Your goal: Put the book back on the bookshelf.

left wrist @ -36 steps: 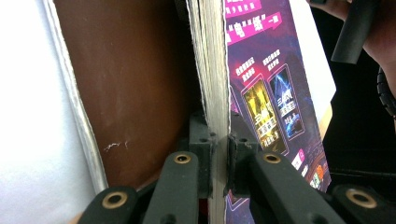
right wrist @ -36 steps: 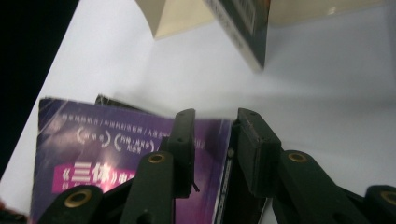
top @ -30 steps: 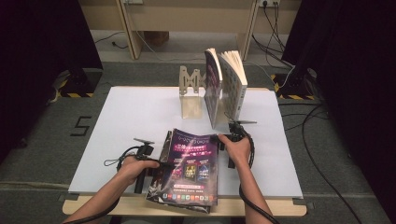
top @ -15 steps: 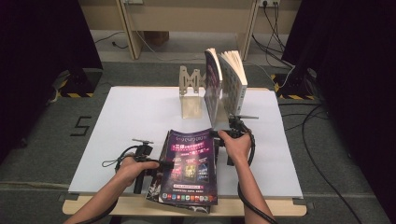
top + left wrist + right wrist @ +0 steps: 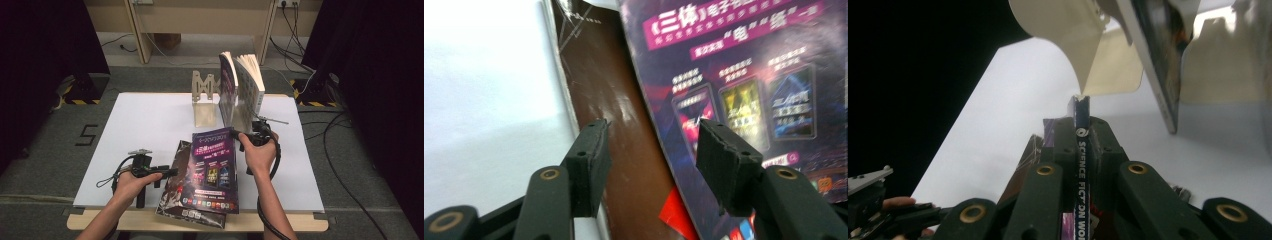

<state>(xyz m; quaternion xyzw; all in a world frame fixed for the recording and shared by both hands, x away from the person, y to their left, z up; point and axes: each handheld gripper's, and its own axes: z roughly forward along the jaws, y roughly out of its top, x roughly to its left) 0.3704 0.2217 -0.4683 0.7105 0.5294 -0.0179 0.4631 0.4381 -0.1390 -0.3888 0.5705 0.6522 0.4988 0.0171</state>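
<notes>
Raised by the clamped right claw (image 5: 239, 136), magazine (image 5: 214, 165) hides another; left claw (image 5: 170, 172) just opened, empty.

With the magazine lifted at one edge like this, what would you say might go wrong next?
The right gripper pinches only the spine of the purple magazine, so it may droop or slip out as it rises. The left gripper has just been opening and its jaws press on nothing, so it gives no support. The brown magazine underneath partly overhangs the table edge and could get dragged off. The upright books stand close by and could be knocked.
</notes>
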